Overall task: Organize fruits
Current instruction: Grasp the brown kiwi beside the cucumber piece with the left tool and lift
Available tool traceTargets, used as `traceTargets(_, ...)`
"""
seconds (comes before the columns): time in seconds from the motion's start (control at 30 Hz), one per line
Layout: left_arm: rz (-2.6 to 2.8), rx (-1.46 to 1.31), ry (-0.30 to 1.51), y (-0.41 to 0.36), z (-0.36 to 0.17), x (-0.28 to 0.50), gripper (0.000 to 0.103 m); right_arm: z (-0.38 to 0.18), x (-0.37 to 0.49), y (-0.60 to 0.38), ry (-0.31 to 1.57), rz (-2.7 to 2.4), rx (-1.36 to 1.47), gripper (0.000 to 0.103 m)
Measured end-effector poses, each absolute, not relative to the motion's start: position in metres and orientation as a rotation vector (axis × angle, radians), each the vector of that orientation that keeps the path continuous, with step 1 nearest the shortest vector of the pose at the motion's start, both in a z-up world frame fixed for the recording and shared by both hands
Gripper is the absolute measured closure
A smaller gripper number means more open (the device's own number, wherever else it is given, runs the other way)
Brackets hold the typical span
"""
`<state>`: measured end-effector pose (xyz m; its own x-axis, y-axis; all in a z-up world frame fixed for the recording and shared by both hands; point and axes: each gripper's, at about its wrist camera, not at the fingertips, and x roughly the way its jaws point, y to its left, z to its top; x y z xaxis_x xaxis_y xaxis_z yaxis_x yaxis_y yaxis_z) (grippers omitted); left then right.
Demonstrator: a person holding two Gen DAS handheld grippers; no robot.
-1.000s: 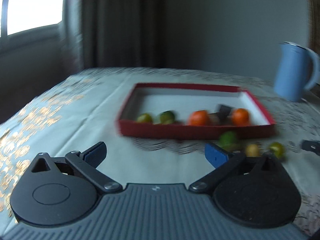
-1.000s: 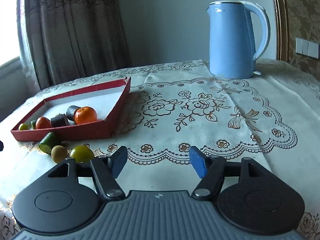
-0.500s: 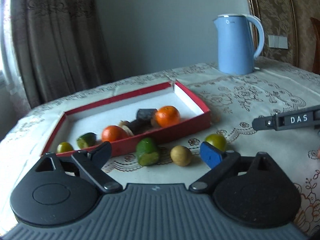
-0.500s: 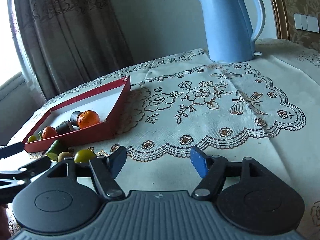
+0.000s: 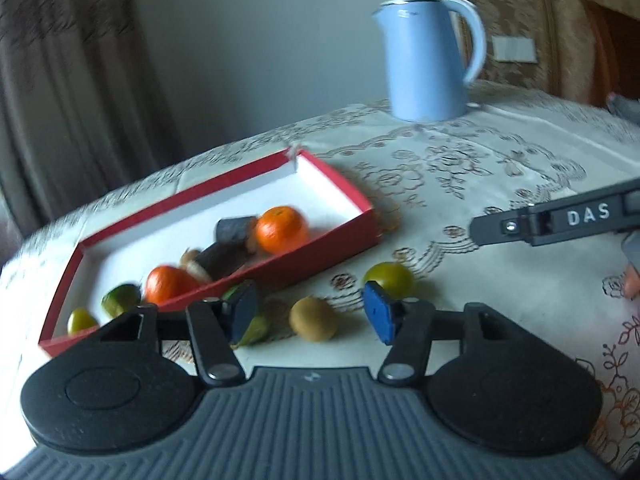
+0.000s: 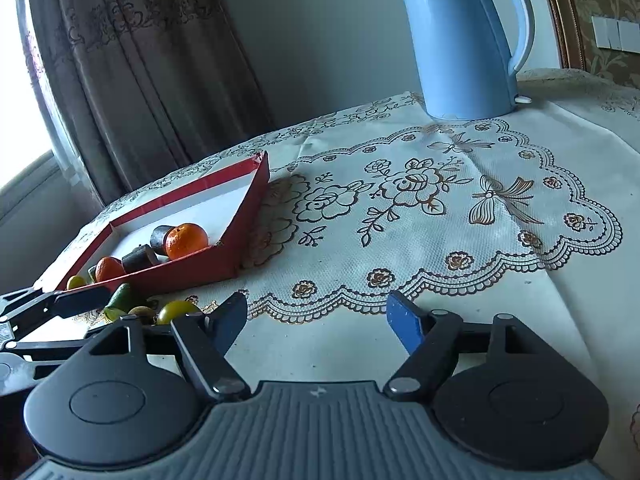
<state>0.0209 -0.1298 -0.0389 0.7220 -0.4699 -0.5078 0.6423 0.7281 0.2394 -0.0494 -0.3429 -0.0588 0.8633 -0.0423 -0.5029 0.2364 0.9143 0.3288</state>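
Clothed table (image 6: 460,272); tray (image 6: 244,216); kettle (image 6: 460,40).

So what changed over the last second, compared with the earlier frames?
The left claw swung from facing the red box head-on toward the loose fruit in front of it; its jaws are closing, now framing the brown kiwi without touching it. The right claw is opening over bare tablecloth. Box, fruit and blue kettle stayed put; nothing was grasped.

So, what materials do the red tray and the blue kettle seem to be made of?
The red tray looks like thin cardboard: matte red walls, a white inside and a torn corner. The blue kettle looks like smooth plastic or painted metal, with a soft sheen; the pictures cannot settle which.
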Motion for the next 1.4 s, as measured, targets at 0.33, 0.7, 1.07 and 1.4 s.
traceTargets(0.33,-0.634,0.445,0.509,-0.141,-0.053,0.030,0.065,-0.059,-0.050,-0.345,0.508,-0.139,0.406,0.024)
traceTargets(0.7,-0.606,0.438,0.506,-0.139,-0.054,0.032,0.078,-0.059,-0.050,-0.346,0.504,-0.135,0.415,0.024)
traceTargets(1.07,-0.599,0.430,0.491,-0.134,-0.052,0.030,0.078,-0.059,-0.050,-0.346,0.503,-0.134,0.417,0.024)
traceTargets(1.4,-0.547,0.369,0.463,-0.103,-0.040,0.024,0.078,-0.059,-0.053,-0.346,0.495,-0.155,0.418,0.023)
